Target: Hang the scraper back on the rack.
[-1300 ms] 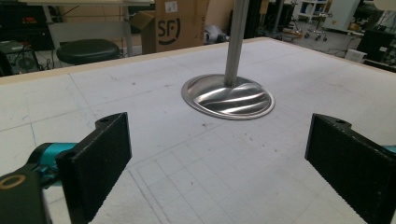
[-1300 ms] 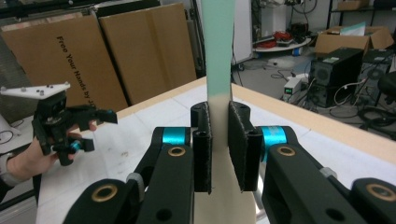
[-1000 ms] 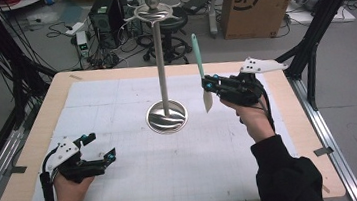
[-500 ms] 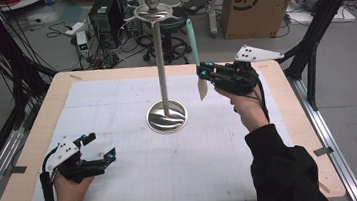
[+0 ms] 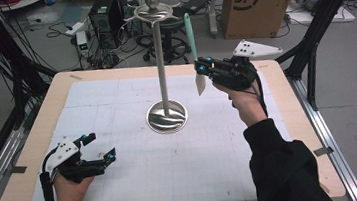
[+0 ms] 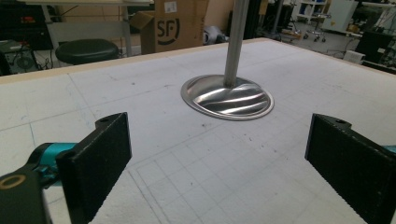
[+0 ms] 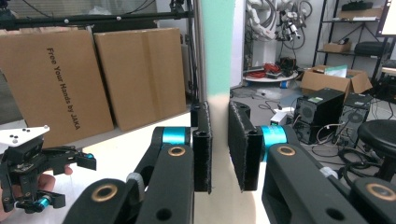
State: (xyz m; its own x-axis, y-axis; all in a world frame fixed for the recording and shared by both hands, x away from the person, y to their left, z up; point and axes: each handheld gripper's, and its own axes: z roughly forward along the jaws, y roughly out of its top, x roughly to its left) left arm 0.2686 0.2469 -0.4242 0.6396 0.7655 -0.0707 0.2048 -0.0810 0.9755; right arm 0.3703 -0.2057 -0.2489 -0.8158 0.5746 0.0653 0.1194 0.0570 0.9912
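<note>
A mint-green and cream spatula (image 5: 193, 53) stands nearly upright above the far right part of the table, clamped between the jaws of the right gripper (image 5: 201, 68), green handle up and pale blade hanging down. In the right gripper view the two black pads press on the spatula (image 7: 219, 56) from either side, where green meets cream. Just to its left rises a tall steel stand (image 5: 160, 57), its ball-topped pole planted in a round rippled base (image 5: 167, 116) at the middle of the white gridded mat (image 5: 139, 175); the spatula hangs close beside the pole, apart from it. The left gripper (image 5: 100, 148) rests low at the near left corner of the wooden table (image 5: 22, 162), held in the person's hand, its jaws wide apart with nothing between them. Behind the table sits a cardboard box (image 5: 256, 2).
</note>
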